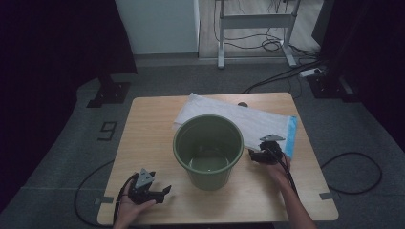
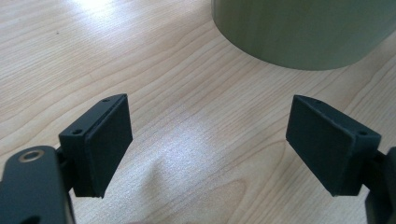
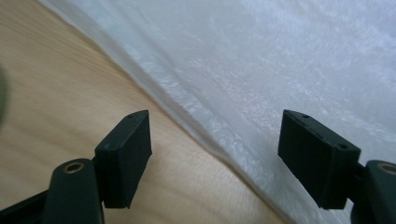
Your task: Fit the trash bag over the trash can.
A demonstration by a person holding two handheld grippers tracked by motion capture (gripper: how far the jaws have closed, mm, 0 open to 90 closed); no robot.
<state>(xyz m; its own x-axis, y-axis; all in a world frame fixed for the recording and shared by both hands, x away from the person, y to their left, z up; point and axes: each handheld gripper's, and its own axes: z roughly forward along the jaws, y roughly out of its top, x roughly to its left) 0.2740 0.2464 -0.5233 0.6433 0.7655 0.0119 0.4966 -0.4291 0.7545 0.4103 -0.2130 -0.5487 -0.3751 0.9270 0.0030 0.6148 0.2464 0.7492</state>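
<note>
We take the round green plastic bucket [image 1: 208, 150] at the middle of the pale wooden bench [image 1: 143, 143] as our landmark. Behind it and to its right lies the white fluffy towel with a blue edge strip [image 1: 248, 121], flat on the bench, its near hem running close past the bucket's right side.

Our right claw [image 1: 261, 155] sits just to the right of the bucket, at the towel's near hem. In the right gripper view its jaws are spread with nothing pinched, the hem [image 3: 205, 140] lying between them on the bench. Our left claw [image 1: 152, 191] rests to the front left of the bucket, jaws spread wide and empty over bare wood.

We judge the step in hand to be the reach for the towel's edge. The next move calls for us to drop the lower jaw under the hem and pinch the cloth firmly before lifting towards the bucket.
</note>
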